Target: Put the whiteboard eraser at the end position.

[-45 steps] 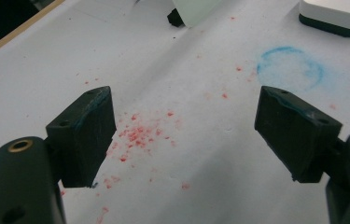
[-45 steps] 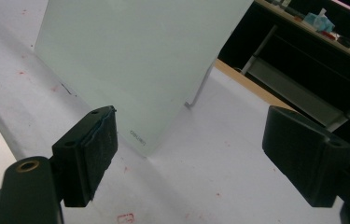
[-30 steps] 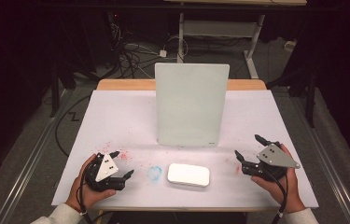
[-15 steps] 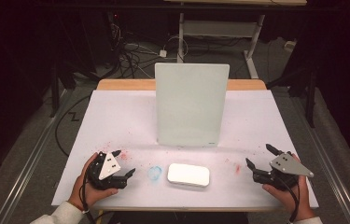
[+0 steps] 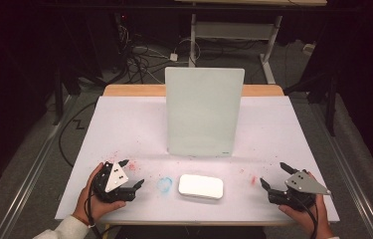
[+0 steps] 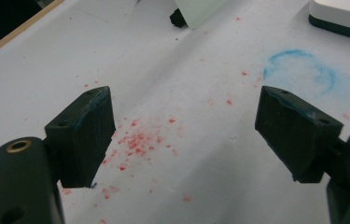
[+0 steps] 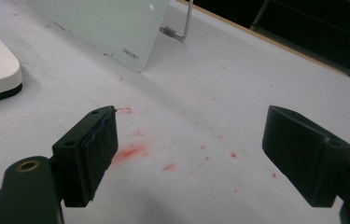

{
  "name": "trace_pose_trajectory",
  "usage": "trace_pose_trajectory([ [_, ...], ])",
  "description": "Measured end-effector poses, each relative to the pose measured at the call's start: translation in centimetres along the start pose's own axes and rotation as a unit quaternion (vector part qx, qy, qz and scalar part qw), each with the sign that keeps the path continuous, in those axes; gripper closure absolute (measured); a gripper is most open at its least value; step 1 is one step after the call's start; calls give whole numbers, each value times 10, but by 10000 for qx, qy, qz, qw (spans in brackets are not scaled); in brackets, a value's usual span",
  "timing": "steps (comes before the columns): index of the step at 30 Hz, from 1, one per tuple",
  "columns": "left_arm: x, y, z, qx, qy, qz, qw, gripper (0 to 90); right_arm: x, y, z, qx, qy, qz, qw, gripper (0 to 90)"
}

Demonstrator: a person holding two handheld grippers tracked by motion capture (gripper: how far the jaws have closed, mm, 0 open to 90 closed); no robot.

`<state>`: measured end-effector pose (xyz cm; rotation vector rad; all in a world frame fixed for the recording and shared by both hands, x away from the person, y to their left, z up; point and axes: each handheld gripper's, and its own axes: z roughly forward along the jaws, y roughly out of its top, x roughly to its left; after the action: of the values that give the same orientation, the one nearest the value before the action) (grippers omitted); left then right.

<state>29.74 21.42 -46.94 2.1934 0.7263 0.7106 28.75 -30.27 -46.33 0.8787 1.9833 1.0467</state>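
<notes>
Eraser [image 5: 200, 186] lies flat near the desk's [image 5: 124, 124] front edge, just before the upright board [image 5: 204, 112]. Left of it, the left tongs [image 5: 132, 175] gape empty; right of it, the right tongs [image 5: 275, 175] likewise. A careless reach past the eraser could topple the board.

We count two hand-held grippers, left hand-held gripper [image 5: 131, 173] and right hand-held gripper [image 5: 274, 174], one upright white board [image 5: 204, 112], one white eraser [image 5: 200, 186], one counter [image 5: 124, 124].
</notes>
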Motion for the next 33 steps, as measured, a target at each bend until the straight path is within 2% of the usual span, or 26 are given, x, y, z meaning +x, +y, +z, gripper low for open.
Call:
trace_pose_trajectory([
  [6, 0, -1, -3, -41, -2, -52, 10000, 190, 1, 6, -5, -145, -91, 32, 9998, 193],
  [16, 1, -2, -3, -8, 56, -91, 9999, 190, 2, 7, -3, -149, -74, -94, 9998, 194],
  [33, 5, -3, 0, 27, 76, -154, 9998, 191, 3, 7, -2, -144, -70, -160, 9997, 198],
])
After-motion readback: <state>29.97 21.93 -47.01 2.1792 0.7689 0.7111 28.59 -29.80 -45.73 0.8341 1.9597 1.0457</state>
